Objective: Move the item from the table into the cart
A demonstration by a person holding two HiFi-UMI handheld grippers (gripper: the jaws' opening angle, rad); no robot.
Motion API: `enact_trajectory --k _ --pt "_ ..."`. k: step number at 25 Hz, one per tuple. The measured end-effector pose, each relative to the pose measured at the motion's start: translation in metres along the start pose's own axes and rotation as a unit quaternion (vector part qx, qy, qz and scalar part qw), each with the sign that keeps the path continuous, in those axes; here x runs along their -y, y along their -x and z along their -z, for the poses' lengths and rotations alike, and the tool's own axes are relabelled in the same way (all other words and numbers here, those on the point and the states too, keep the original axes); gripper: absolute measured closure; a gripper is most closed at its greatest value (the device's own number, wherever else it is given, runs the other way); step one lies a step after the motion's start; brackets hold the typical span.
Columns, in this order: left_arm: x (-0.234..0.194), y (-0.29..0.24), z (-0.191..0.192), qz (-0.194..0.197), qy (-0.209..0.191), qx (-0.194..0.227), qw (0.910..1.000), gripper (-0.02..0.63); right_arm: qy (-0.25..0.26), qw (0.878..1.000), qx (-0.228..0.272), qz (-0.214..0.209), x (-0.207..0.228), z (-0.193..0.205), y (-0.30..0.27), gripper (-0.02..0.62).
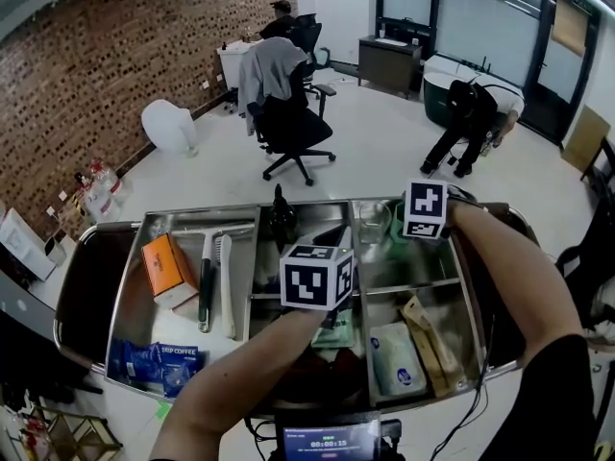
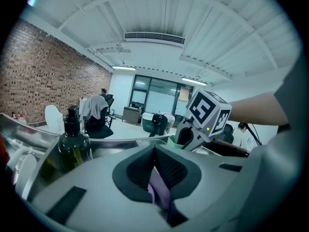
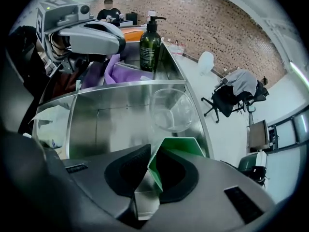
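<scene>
My right gripper [image 3: 153, 178] is shut on a green folded carton [image 3: 176, 151] with a silvery underside. It hangs over the steel cart's [image 1: 125, 257] far right compartment, near a clear cup [image 3: 171, 111]. In the head view only this gripper's marker cube [image 1: 425, 209] shows, with green [image 1: 396, 234] below it. My left gripper [image 2: 157, 180] is shut on a purple cloth [image 2: 160, 192]. The cloth [image 3: 120, 66] hangs under that gripper over the middle compartment, beside a dark green pump bottle [image 3: 150, 37]. The left marker cube [image 1: 317, 277] hides the jaws from above.
The cart's left bin holds an orange box [image 1: 168, 267], a squeegee [image 1: 207, 277] and blue coffee packets [image 1: 159, 361]. A white pouch [image 1: 396, 358] and brown sticks [image 1: 428, 339] lie in the near right bin. Behind the cart are an office chair [image 1: 288, 123] and a bending person [image 1: 471, 113].
</scene>
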State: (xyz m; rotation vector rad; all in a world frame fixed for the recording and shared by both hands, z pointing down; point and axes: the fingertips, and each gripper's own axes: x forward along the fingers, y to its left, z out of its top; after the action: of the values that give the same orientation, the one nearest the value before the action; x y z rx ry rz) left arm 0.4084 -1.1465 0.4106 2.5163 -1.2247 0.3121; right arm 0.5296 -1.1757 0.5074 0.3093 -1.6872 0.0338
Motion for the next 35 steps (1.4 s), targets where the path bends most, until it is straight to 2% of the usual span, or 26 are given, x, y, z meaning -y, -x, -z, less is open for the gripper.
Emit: enact_trajectory --k 6,8,10,12,14,17,19,22,25,26,29,33,35 --pt "0.001 -0.002 0.005 0.002 0.000 -0.006 1.0000 0.603 -0.006 1.000 0.003 0.007 0.004 0.001 0.001 0.558" --pt "0.002 0.000 0.004 0.003 0.000 -0.004 1.0000 0.603 -0.009 1.000 0.005 0.009 0.005 0.001 0.001 0.529" --pt "0.003 0.002 0.003 0.003 0.001 -0.001 1.0000 0.603 -0.014 1.000 0.016 0.007 0.003 -0.001 0.005 0.529" --pt "0.002 0.005 0.002 0.003 0.002 0.003 1.0000 0.603 -0.018 0.999 0.024 0.012 0.003 -0.004 0.010 0.418" --pt "0.000 0.009 0.001 0.007 0.005 0.009 0.9999 0.603 -0.020 0.999 0.031 0.023 0.004 -0.006 0.015 0.417" --pt "-0.001 0.021 -0.004 0.013 -0.002 0.025 0.9996 0.603 -0.039 0.996 0.070 0.046 0.005 -0.015 0.031 0.417" --pt "0.003 0.036 -0.014 0.013 -0.026 0.048 0.9984 0.603 -0.053 0.990 0.109 0.071 0.003 -0.023 0.051 0.417" --pt "0.015 0.062 -0.029 0.017 -0.051 0.079 0.9954 0.603 -0.074 0.977 0.177 0.098 -0.013 -0.038 0.091 0.417" --pt "0.031 0.088 -0.038 0.031 -0.056 0.095 0.9934 0.603 -0.093 0.956 0.255 0.109 -0.044 -0.054 0.136 0.436" --pt "0.036 0.097 -0.039 0.037 -0.057 0.099 0.9928 0.603 -0.096 0.948 0.280 0.113 -0.056 -0.059 0.150 0.454" --pt "0.050 0.127 -0.040 0.054 -0.057 0.118 0.9899 0.603 -0.104 0.923 0.344 0.137 -0.094 -0.071 0.180 0.454" --pt "0.065 0.174 -0.043 0.074 -0.067 0.158 0.9823 0.603 -0.112 0.891 0.408 0.163 -0.144 -0.081 0.214 0.454" --pt "0.070 0.193 -0.040 0.082 -0.080 0.170 0.9787 0.603 -0.118 0.871 0.443 0.177 -0.168 -0.084 0.230 0.454"
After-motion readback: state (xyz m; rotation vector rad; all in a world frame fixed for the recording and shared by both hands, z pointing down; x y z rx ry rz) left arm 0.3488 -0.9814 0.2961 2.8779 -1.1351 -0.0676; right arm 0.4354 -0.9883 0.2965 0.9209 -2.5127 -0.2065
